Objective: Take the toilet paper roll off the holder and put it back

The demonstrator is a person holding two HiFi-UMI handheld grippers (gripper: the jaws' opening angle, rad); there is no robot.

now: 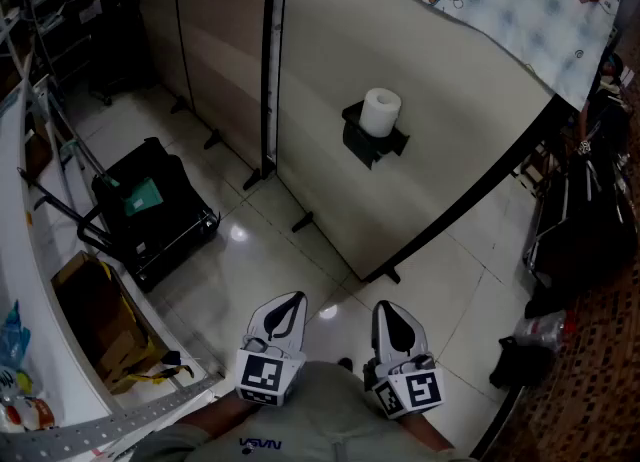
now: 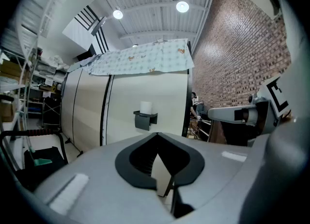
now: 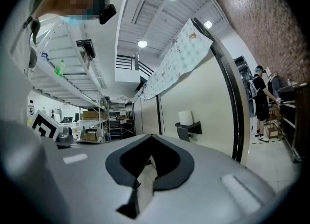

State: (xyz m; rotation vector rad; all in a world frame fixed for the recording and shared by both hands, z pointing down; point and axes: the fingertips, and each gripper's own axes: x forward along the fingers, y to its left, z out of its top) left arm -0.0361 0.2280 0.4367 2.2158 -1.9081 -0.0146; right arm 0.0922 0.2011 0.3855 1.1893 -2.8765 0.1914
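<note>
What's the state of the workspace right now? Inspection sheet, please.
Surface: glossy tiled floor.
Job's things: roll stands upright on the holder, which is fixed to the partition.
Clutter: black cart and cardboard box at left.
Grippers: left gripper and right gripper, jaws shut and empty, well short of the roll.
Cables: nothing seen.
Surroundings: cloth over the partition top, brick wall, shelves, a person beyond the partition.

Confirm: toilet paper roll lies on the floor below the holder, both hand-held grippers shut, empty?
No: the toilet paper roll stands on the holder, not the floor; head view shows it. Left hand-held gripper and right hand-held gripper are shut and empty.
</note>
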